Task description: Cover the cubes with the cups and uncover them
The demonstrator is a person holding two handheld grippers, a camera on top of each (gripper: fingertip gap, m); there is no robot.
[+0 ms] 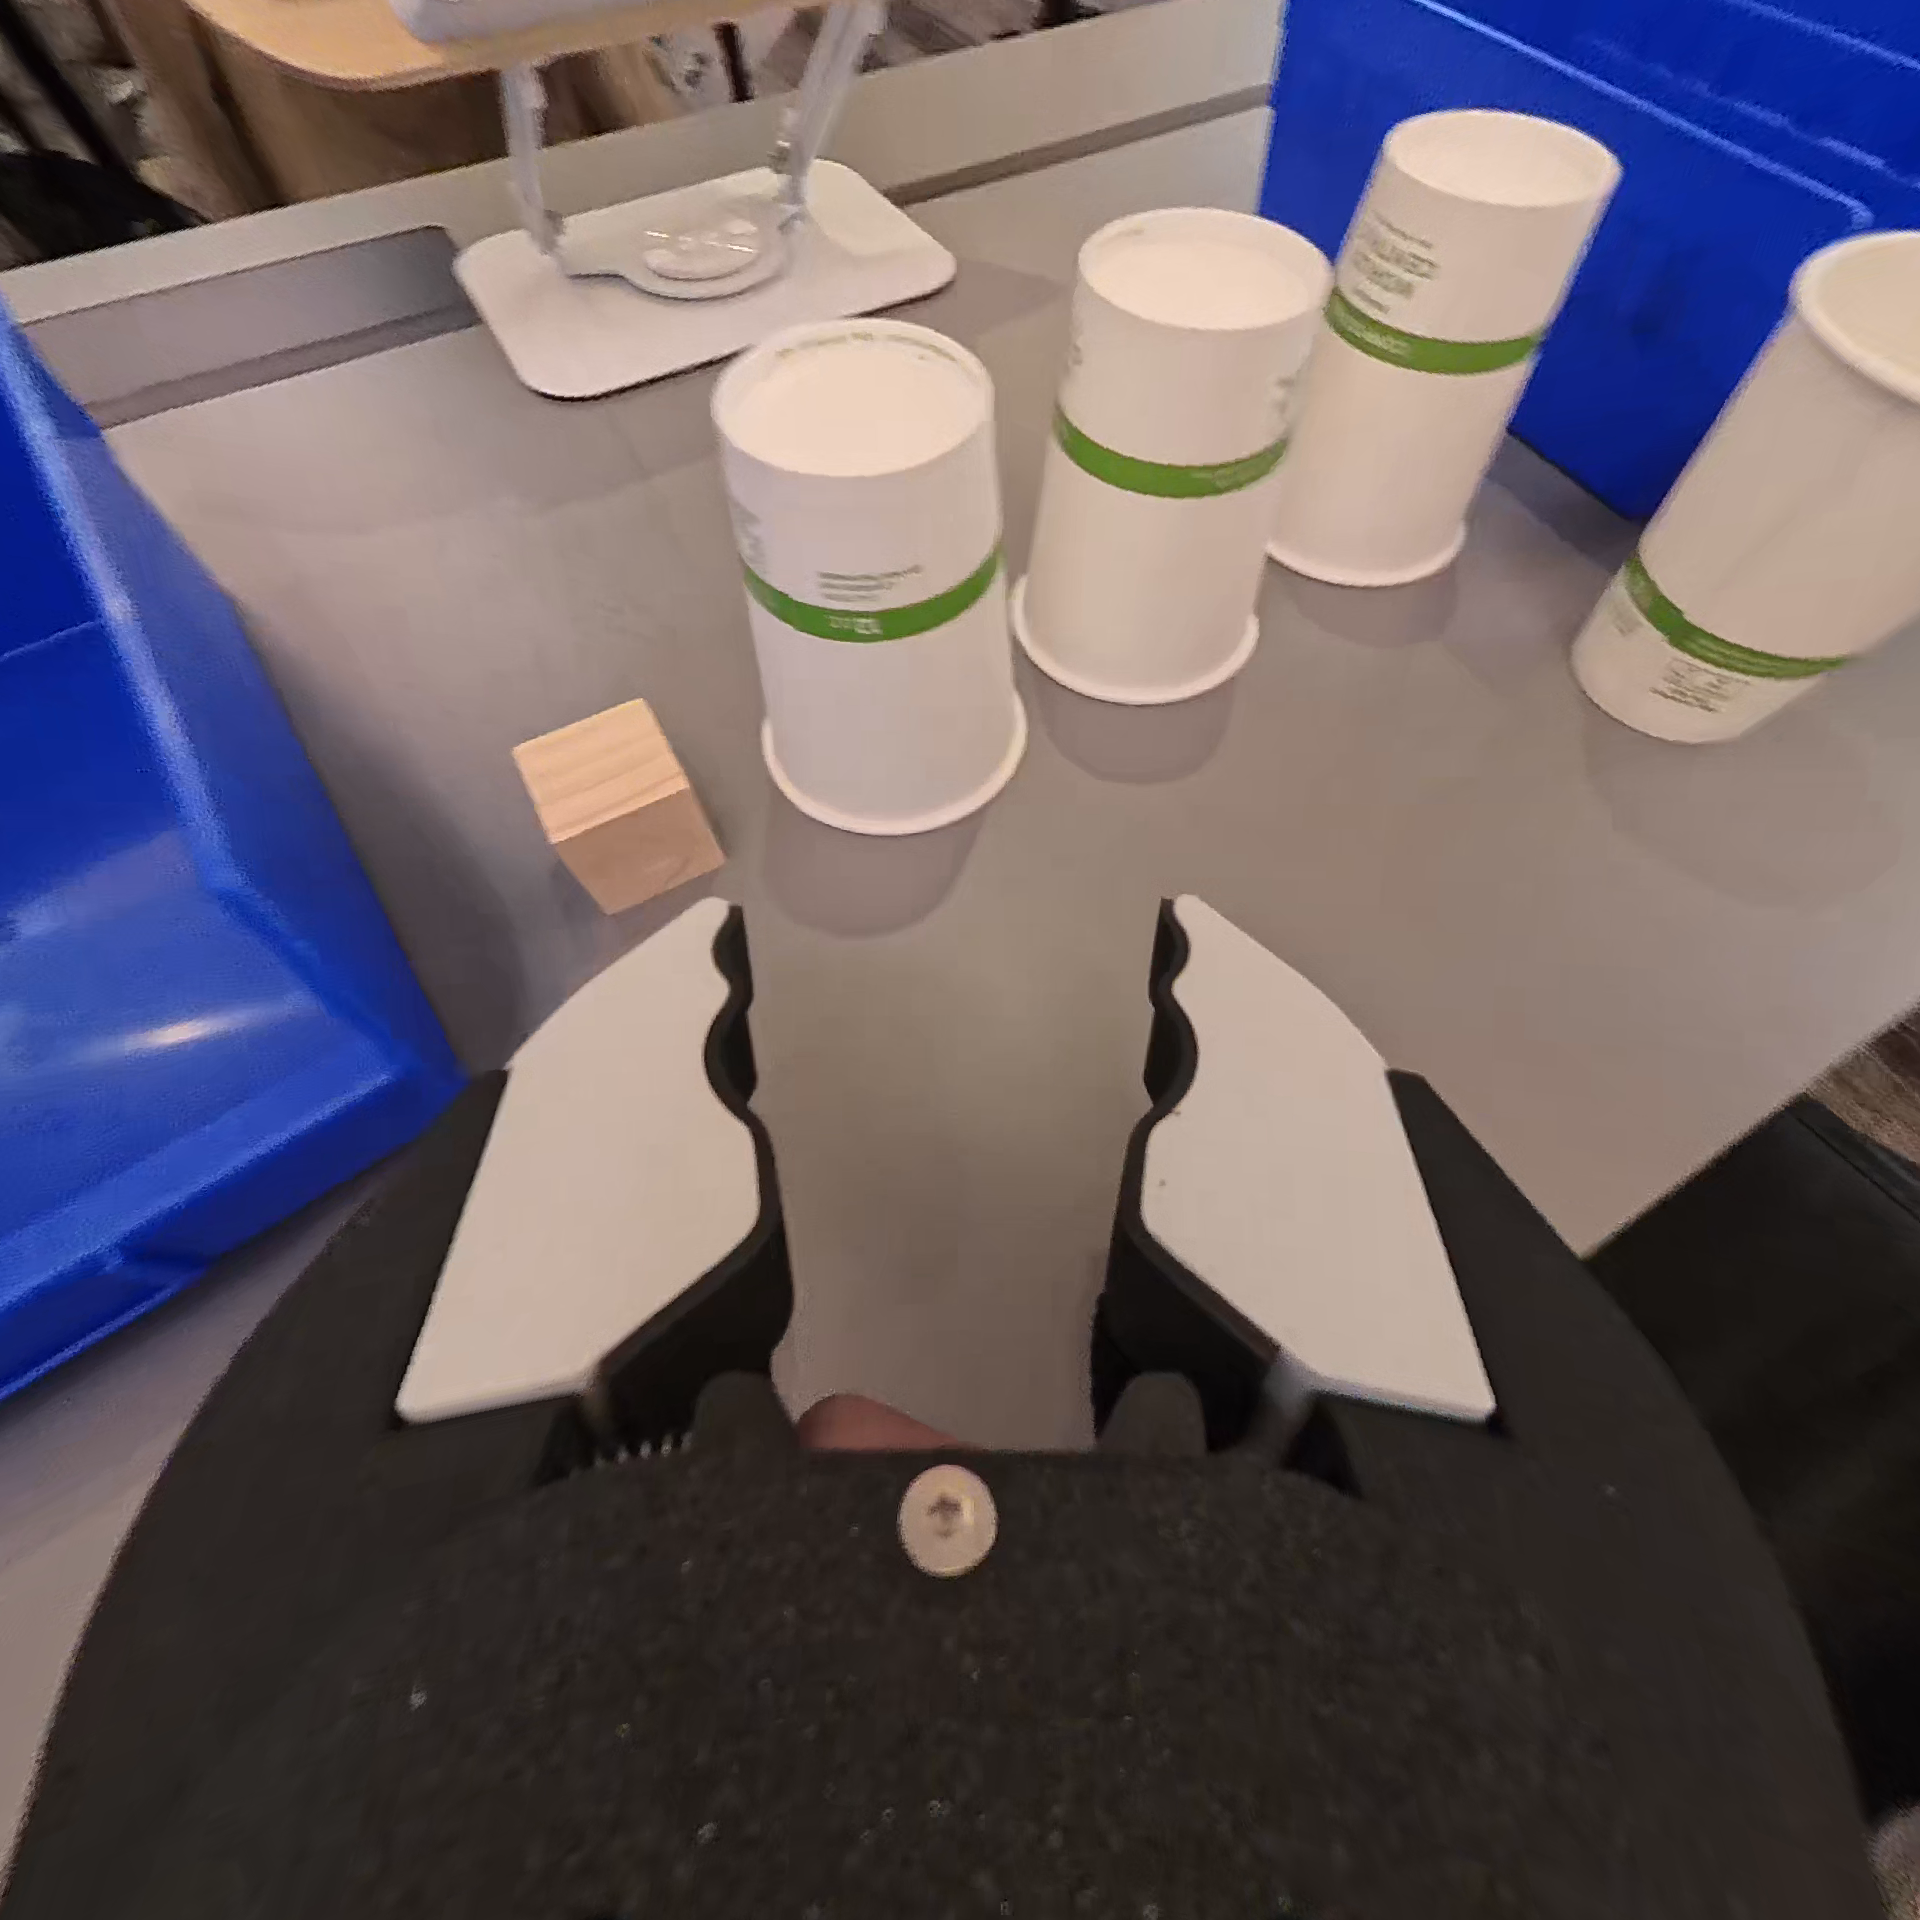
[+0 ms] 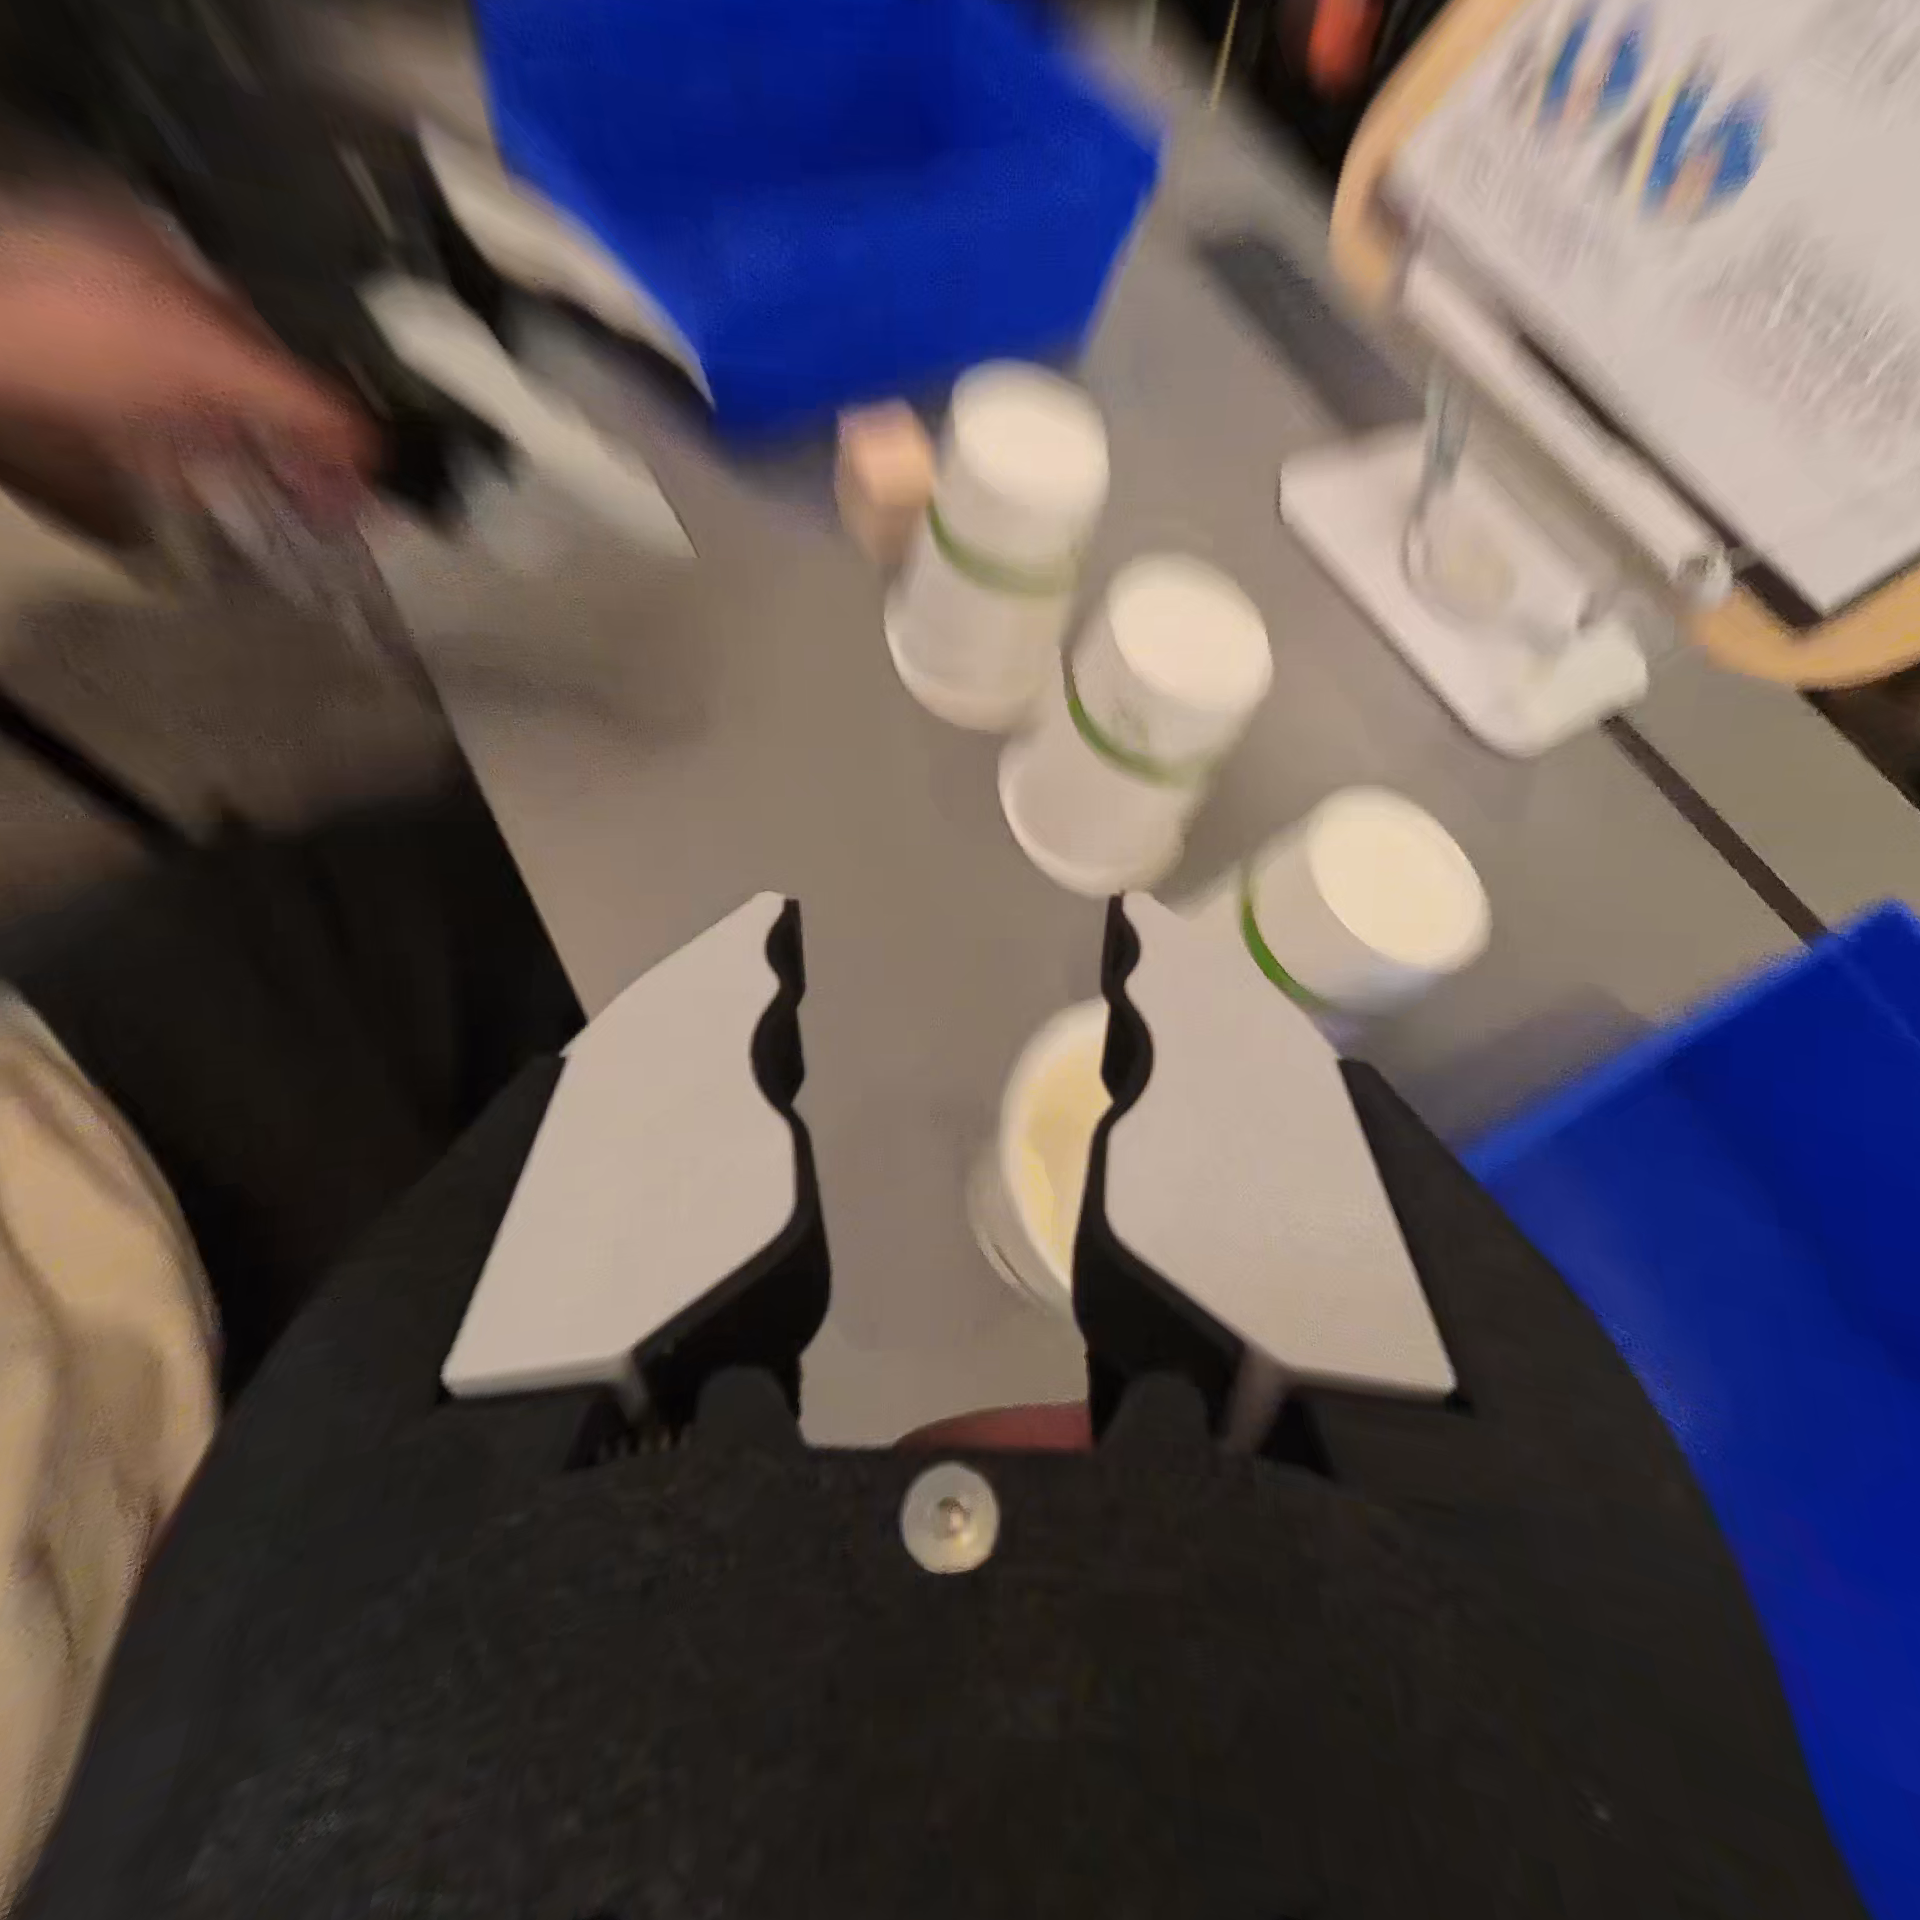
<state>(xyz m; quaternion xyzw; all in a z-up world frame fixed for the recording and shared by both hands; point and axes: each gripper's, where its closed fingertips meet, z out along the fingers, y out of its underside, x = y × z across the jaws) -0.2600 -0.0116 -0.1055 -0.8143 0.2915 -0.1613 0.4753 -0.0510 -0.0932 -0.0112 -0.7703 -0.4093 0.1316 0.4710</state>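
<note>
Three white paper cups with green bands stand upside down in a row on the grey table: the nearest (image 1: pixel 883 592), the middle (image 1: pixel 1164 457) and the far one (image 1: pixel 1423 353). A fourth cup (image 1: pixel 1756 499) stands mouth up at the right. A bare wooden cube (image 1: pixel 613 816) sits left of the nearest cup. My left gripper (image 1: pixel 951 925) is open and empty, just short of the cube and nearest cup. In the blurred right wrist view my right gripper (image 2: pixel 951 914) is open and empty above the table; the upright cup (image 2: pixel 1044 1153) lies beside its right finger. The cube (image 2: pixel 883 483) shows far off.
Blue bins stand at the left (image 1: pixel 156 883) and back right (image 1: pixel 1662 156). A white stand base (image 1: pixel 707 281) sits at the back of the table. In the right wrist view, a hand with the other gripper (image 2: pixel 208 416) shows blurred at the upper left.
</note>
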